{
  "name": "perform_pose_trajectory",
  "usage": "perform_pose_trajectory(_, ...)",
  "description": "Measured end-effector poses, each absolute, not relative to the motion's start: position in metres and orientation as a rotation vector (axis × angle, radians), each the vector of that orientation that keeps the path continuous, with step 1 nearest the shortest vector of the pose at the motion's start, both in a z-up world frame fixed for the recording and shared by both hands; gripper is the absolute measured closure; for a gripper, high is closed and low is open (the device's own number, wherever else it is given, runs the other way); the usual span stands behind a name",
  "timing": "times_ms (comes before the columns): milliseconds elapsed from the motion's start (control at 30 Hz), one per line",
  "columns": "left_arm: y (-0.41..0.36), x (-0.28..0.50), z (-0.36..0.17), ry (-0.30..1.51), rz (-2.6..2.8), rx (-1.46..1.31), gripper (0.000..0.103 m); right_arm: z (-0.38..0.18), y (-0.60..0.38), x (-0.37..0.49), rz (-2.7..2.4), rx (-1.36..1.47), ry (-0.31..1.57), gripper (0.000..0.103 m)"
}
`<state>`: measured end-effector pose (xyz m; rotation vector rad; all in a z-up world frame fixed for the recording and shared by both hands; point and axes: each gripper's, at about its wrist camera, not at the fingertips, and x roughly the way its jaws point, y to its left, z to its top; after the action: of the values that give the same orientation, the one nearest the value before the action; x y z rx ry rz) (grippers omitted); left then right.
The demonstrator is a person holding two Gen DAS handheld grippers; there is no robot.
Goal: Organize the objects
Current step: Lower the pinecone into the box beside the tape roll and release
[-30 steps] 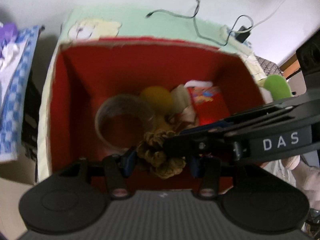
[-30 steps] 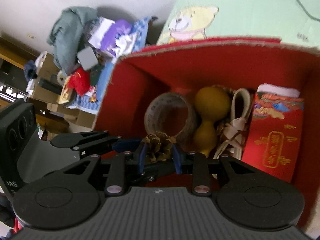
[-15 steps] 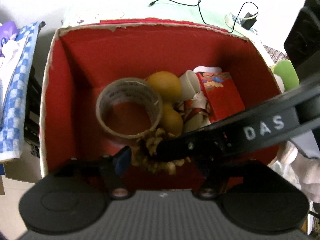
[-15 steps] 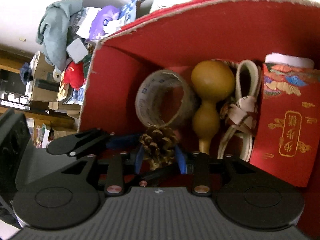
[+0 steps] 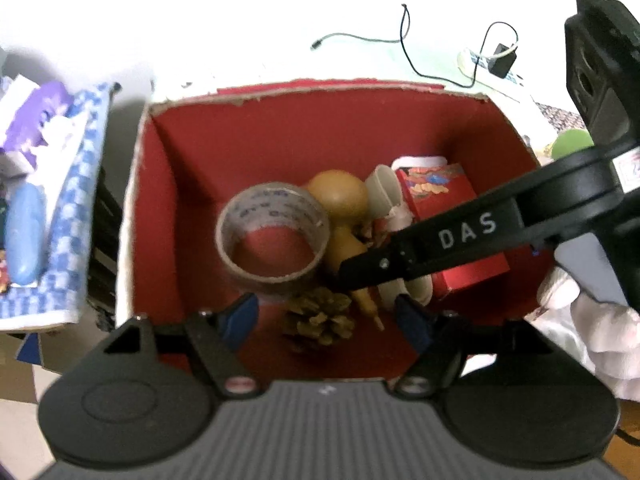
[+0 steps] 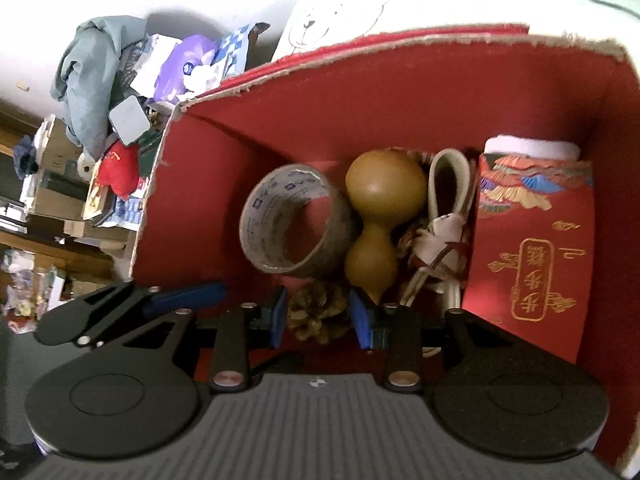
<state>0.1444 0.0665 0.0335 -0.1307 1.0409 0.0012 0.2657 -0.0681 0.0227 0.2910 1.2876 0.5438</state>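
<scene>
A red-lined cardboard box (image 5: 288, 128) (image 6: 400, 80) holds a tape roll (image 5: 274, 236) (image 6: 294, 220), a yellow gourd (image 5: 340, 208) (image 6: 378, 216), a white folded strap (image 6: 446, 216) and a red packet (image 5: 452, 232) (image 6: 532, 252). A pine cone (image 5: 320, 320) (image 6: 318, 314) lies on the box floor at the front. My left gripper (image 5: 326, 322) is open, its blue pads wide on either side of the cone. My right gripper (image 6: 320, 316) has its pads close on both sides of the cone; contact is unclear. The right gripper's arm (image 5: 460, 236) crosses the left wrist view.
A blue checked cloth with packets (image 5: 60, 216) lies left of the box. A pile of clothes and boxes (image 6: 104, 92) sits at far left. Cables and a charger (image 5: 496, 60) lie on the white surface behind the box. A green object (image 5: 570, 144) sits at right.
My left gripper has opened and let go of the pine cone, which now rests on the box floor. Both grippers pulled back a little from the box.
</scene>
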Motion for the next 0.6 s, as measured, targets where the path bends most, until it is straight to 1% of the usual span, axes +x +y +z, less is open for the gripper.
perform_pose_trajectory(133,0.067,0.135,0.043,0.999,0.084,-0.098,0.026,0.029,-0.065,0.260,0.521,0.237,1.248,0.064)
perform_pose_trajectory(600,0.075,0.112,0.060,0.921,0.185,-0.131,0.026,0.047,-0.058,0.238,0.455,0.122,1.138,0.064)
